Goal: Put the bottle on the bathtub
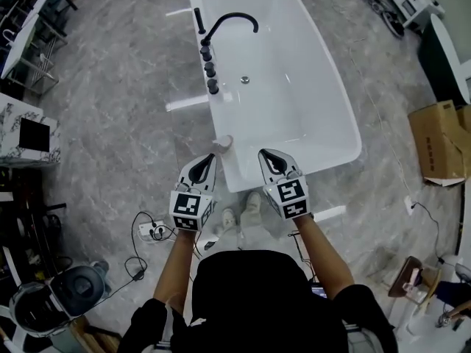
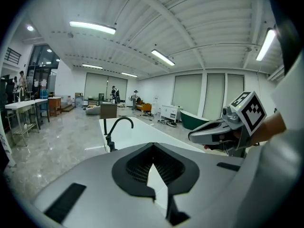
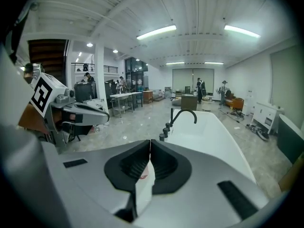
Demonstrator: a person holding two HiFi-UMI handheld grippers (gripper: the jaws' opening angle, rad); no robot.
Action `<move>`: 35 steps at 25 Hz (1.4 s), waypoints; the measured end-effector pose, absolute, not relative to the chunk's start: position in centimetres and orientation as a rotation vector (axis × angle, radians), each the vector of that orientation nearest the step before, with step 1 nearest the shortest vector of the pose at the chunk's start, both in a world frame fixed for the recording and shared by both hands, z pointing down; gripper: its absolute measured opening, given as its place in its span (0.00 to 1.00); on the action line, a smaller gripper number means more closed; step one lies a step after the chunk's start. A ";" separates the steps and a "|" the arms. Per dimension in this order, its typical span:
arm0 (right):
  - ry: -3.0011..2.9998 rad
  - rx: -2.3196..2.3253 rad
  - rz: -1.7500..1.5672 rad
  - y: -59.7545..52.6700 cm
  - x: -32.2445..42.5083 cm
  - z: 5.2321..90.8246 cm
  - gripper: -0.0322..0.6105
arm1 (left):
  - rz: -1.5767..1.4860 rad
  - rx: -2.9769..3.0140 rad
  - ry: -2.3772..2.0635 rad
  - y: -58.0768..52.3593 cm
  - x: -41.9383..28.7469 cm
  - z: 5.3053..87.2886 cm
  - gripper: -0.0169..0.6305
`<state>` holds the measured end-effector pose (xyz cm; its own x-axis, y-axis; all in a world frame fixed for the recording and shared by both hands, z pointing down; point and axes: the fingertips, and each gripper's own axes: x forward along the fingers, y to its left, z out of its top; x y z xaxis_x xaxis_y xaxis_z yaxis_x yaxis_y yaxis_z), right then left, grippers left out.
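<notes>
A small pale bottle (image 1: pixel 223 144) stands on the rim of the white bathtub (image 1: pixel 335 87), at its near left corner. My left gripper (image 1: pixel 209 159) hangs just in front of and below the bottle, shut and holding nothing. My right gripper (image 1: pixel 268 155) is level with it over the tub's near end, also shut and empty. In the left gripper view the jaws (image 2: pixel 152 148) meet, with the tub (image 2: pixel 142 134) and black faucet (image 2: pixel 116 127) ahead and the right gripper (image 2: pixel 213 134) beside. In the right gripper view the jaws (image 3: pixel 150 144) touch, and the left gripper (image 3: pixel 88 113) shows at left.
A curved black faucet (image 1: pixel 228 22) and several black knobs (image 1: pixel 210 68) line the tub's left rim. A power strip with cables (image 1: pixel 154 230) lies on the marble floor at left. Cardboard boxes (image 1: pixel 440 142) sit at right. Tables and people stand far off in the hall.
</notes>
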<state>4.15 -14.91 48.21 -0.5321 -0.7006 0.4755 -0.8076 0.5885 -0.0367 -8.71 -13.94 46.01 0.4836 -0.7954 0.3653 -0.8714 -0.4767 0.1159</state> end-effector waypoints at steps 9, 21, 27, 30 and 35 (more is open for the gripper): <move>-2.448 1.305 0.233 -16.0 5.4 41.7 0.09 | 0.237 2.569 -1.411 -13.7 -8.2 38.2 0.05; -2.555 1.388 0.104 -16.6 5.8 33.3 0.09 | 0.156 2.668 -1.530 -13.5 -8.7 29.7 0.05; -2.585 1.430 0.015 -17.2 6.4 29.2 0.09 | 0.114 2.683 -1.585 -14.0 -9.2 26.5 0.05; -2.596 1.446 -0.018 -17.3 7.3 27.8 0.09 | 0.108 2.684 -1.611 -13.9 -9.0 25.6 0.05; -2.611 1.469 -0.052 -17.1 8.6 26.4 0.09 | 0.098 2.681 -1.656 -13.7 -8.8 24.6 0.05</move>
<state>8.61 -17.11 26.36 -0.5113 -0.8524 0.1096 -0.8473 0.5213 0.1012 -8.84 -13.66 24.60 0.4465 -0.8935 0.0470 -0.8929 -0.4484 -0.0419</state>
